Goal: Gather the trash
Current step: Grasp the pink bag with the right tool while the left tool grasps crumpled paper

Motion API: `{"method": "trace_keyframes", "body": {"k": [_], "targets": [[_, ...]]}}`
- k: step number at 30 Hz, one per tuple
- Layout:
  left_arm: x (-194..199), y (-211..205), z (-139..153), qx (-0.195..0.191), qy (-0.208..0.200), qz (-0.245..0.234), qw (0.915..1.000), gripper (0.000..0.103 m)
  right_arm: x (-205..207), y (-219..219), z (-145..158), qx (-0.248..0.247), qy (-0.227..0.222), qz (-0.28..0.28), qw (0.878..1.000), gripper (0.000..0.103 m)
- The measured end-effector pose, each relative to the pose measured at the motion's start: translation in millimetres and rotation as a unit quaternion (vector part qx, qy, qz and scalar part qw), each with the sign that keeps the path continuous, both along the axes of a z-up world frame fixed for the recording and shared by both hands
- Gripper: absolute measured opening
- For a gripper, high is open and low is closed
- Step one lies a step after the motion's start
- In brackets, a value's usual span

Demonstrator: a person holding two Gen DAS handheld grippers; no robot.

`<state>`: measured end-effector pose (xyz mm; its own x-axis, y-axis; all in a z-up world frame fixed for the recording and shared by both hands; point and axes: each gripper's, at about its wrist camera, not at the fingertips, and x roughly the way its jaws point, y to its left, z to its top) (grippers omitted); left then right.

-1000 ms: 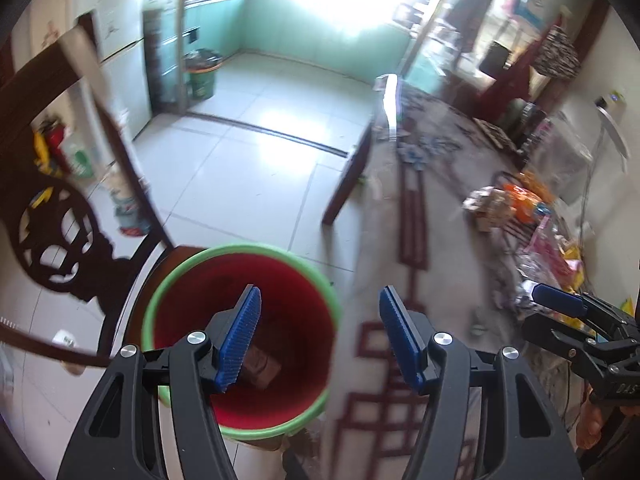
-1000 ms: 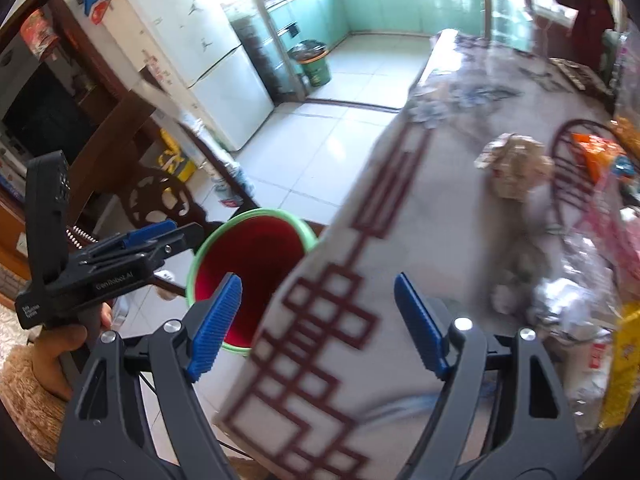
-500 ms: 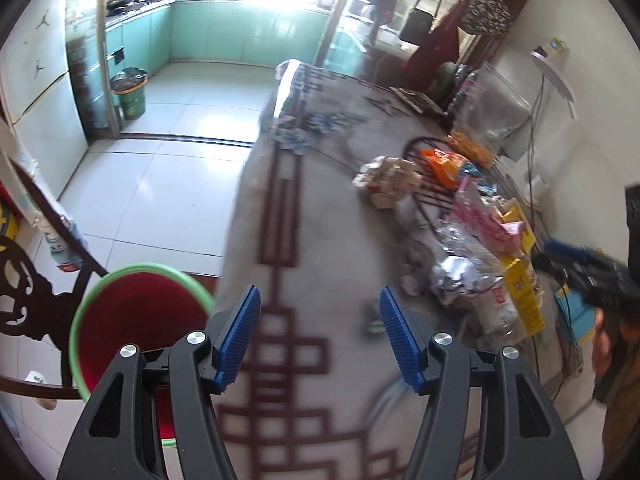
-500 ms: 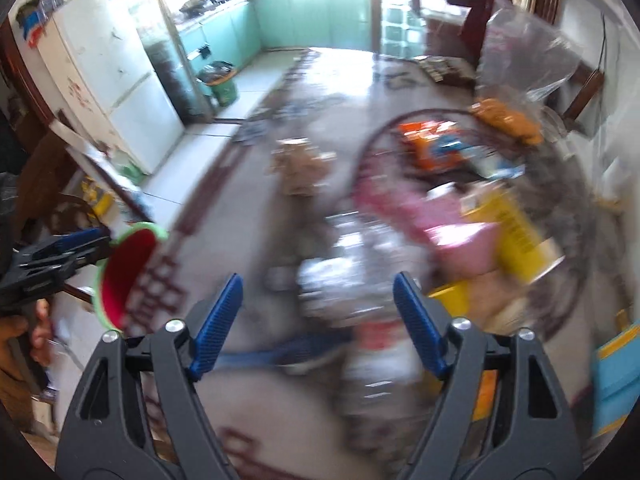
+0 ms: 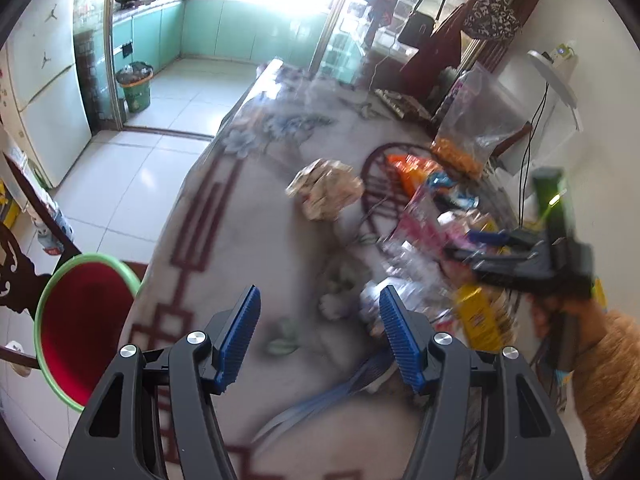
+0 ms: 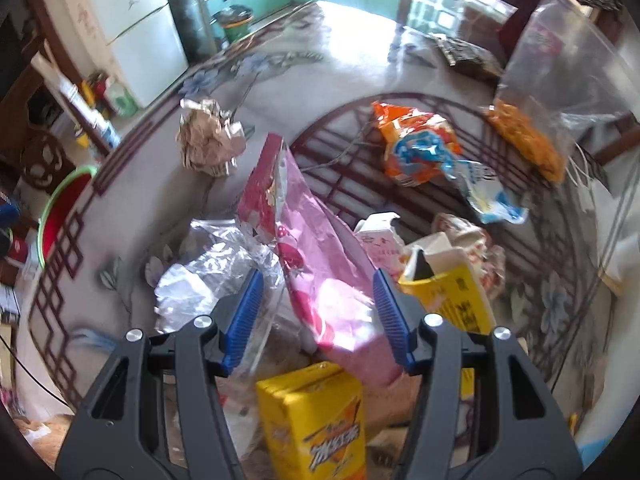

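Sunlit tiles and green kitchen cabinets fill the top of both views, and below them my patterned table [image 6: 328, 64] is far from cleared. From the right wrist view, a pink wrapper [image 6: 320, 264] stands at centre frame with my right gripper [image 6: 316, 308] straddling it; those jaws have just been closing and now sit about half open, the wrapper between the blue pads, though I cannot tell that either pad is pressing on it yet. Crinkled clear plastic [image 6: 208, 272] lies at its left, a yellow box [image 6: 452, 296] at its right, and a second yellow box [image 6: 316, 420] at the bottom of the frame. Further up lie a ball of crumpled paper [image 6: 208, 140], an orange and blue snack bag [image 6: 420, 152] and a clear bag of orange snacks [image 6: 532, 136].

In the left wrist view, my left gripper [image 5: 316, 340] hangs over the table at lower centre, jaws a little over half open and holding nothing. The red bin with the green rim [image 5: 80, 328] waits off the table's edge at lower left; what is in it I cannot make out.

By my reckoning most of the job remains: nearly every piece still lies on the table, well apart from the bin.
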<state>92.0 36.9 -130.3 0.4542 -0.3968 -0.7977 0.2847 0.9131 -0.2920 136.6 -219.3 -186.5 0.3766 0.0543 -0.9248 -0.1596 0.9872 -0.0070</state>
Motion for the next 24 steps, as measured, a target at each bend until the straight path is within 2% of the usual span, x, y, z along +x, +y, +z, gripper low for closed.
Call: {"method": "trace_keyframes", "body": {"k": [1, 2, 3, 7, 11, 14, 18, 24], "targets": [[1, -8, 6, 0.000, -0.007, 0.003, 1.0000, 0.059, 1, 0, -4, -0.002, 0.003, 0.005, 1.000, 0.034], [2, -11, 8, 0.001, -0.011, 0.004, 0.9999, 0.059, 3, -1, -8, 0.002, 0.009, 0.009, 1.000, 0.027], [4, -15, 11, 0.002, -0.015, 0.006, 0.9999, 0.059, 4, -4, -11, 0.016, 0.016, 0.012, 1.000, 0.015], [20, -32, 15, 0.005, -0.015, 0.013, 0.9998, 0.059, -1, -14, -7, 0.055, 0.007, 0.011, 0.998, 0.004], [47, -52, 12, 0.003, -0.018, 0.017, 0.9997, 0.059, -18, -33, 19, 0.107, -0.035, -0.016, 0.994, 0.002], [75, -63, -6, 0.004, 0.002, 0.028, 0.9996, 0.059, -36, -46, 39, 0.136, -0.065, -0.041, 0.988, 0.002], [109, -77, -44, 0.015, 0.035, 0.055, 0.9978, 0.059, -54, -63, 51, 0.163, -0.080, -0.070, 0.981, 0.002], [137, -97, -75, 0.034, 0.035, 0.061, 0.9969, 0.059, -83, -82, 50, 0.183, -0.079, -0.106, 0.974, 0.002]]}}
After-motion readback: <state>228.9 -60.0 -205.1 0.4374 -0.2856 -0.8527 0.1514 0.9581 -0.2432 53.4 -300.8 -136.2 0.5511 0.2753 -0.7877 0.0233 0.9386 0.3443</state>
